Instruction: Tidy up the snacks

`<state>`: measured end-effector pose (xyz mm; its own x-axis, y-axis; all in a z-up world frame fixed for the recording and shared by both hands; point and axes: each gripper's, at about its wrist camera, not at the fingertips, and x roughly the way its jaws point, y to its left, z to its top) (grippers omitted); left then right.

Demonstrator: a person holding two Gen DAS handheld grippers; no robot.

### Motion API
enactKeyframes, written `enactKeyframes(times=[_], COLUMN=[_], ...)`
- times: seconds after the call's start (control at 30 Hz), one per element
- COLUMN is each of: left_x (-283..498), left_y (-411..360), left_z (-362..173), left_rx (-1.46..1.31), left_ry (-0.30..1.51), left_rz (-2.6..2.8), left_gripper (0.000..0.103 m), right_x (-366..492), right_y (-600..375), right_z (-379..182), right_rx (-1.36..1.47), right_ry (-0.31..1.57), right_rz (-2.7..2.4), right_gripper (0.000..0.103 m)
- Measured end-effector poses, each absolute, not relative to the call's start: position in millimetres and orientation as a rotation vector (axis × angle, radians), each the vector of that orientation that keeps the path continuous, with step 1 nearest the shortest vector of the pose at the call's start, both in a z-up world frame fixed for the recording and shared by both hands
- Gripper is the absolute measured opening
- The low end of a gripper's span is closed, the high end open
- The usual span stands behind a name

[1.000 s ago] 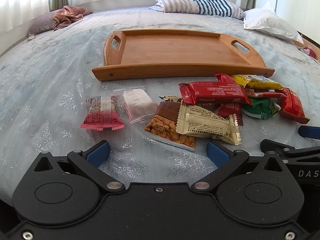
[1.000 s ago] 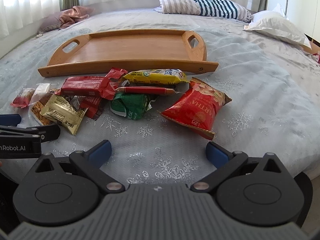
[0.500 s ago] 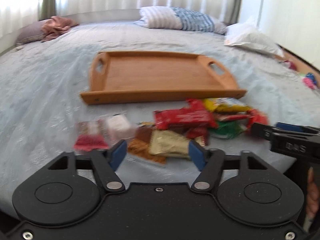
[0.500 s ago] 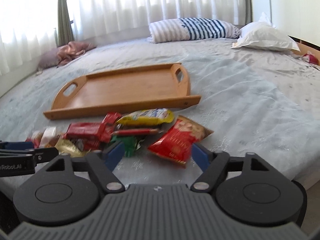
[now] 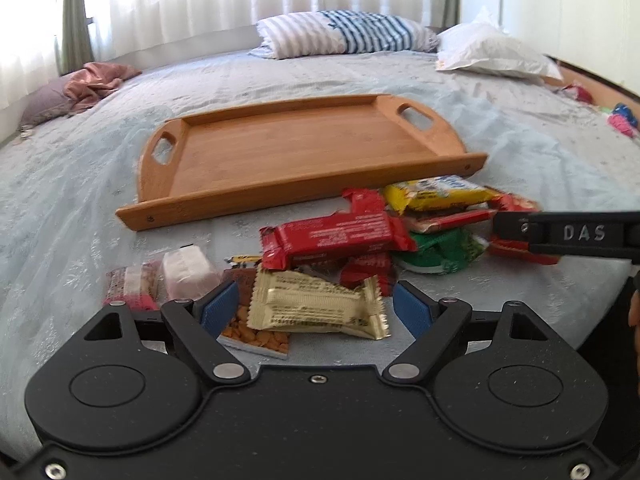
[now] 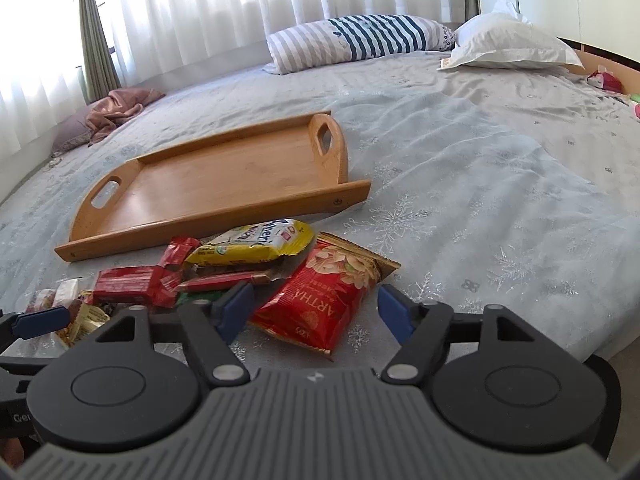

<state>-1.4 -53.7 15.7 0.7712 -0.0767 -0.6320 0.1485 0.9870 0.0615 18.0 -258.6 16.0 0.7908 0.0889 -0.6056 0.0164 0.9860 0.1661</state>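
Wooden tray [image 5: 296,156] lies bare on the bed [image 6: 480,200], with the snacks heaped just in front of it. Left gripper [image 5: 316,312] hangs open over the gold packet [image 5: 316,306], holding nothing; right gripper [image 6: 314,312] gapes empty above the red bag [image 6: 324,300].

Sunlit curtains [image 6: 200,12] behind bed [image 6: 460,168]

Striped pillow [image 5: 352,32], white pillow [image 6: 508,46], curtains [image 6: 208,8]
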Motion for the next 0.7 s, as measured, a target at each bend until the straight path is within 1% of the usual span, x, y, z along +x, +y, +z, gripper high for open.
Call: enactKeyframes(times=[0.1, 0.17, 0.2, 0.3, 0.33, 0.4, 0.47, 0.5, 0.53, 0.57, 0.6, 0.63, 0.7], left_x=[-2.8, -3.8, -4.3, -6.8, -7.6, -8.3, -9.0, -9.4, -10.0, -11.0, -12.0, -13.1, -15.1], left_y=[-57.4, -58.4, -59.2, -60.5, -60.8, -60.9, -61.4, -61.6, -61.9, -62.4, -62.7, -63.1, -61.9], left_z=[11.0, 10.4, 10.9, 13.3, 14.0, 14.3, 14.1, 14.4, 15.0, 16.0, 17.7, 19.6, 23.3], left_rx=[0.141, 0.148, 0.148, 0.150, 0.146, 0.142, 0.148, 0.149, 0.151, 0.156, 0.163, 0.170, 0.166], left_ry=[0.674, 0.672, 0.672, 0.673, 0.674, 0.675, 0.672, 0.670, 0.667, 0.662, 0.655, 0.650, 0.641], left_rz=[-0.113, -0.115, -0.124, -0.144, -0.152, -0.157, -0.153, -0.150, -0.147, -0.149, -0.149, -0.142, -0.142], left_gripper=[0.082, 0.078, 0.073, 0.069, 0.067, 0.066, 0.065, 0.062, 0.060, 0.057, 0.048, 0.041, 0.041], right_x=[23.1, 26.0, 27.7, 31.8, 32.9, 32.8, 30.0, 28.5, 26.9, 26.0, 25.1, 23.9, 21.6], right_y=[-258.6, -258.4, -258.4, -257.6, -257.3, -255.5, -253.7, -253.7, -254.9, -256.3, -257.8, -259.0, -261.3], right_z=[13.5, 11.9, 11.1, 8.0, 6.6, 4.2, 4.0, 4.6, 5.4, 6.0, 6.9, 7.6, 9.1], right_rx=[0.165, 0.169, 0.171, 0.181, 0.190, 0.200, 0.191, 0.194, 0.203, 0.210, 0.216, 0.221, 0.227], right_ry=[0.667, 0.670, 0.673, 0.688, 0.697, 0.705, 0.695, 0.691, 0.688, 0.687, 0.688, 0.687, 0.683], right_rz=[0.029, 0.030, 0.034, 0.050, 0.060, 0.074, 0.073, 0.077, 0.078, 0.078, 0.080, 0.080, 0.079], right_gripper=[0.084, 0.085, 0.085, 0.084, 0.080, 0.071, 0.066, 0.065, 0.061, 0.060, 0.059, 0.057, 0.056])
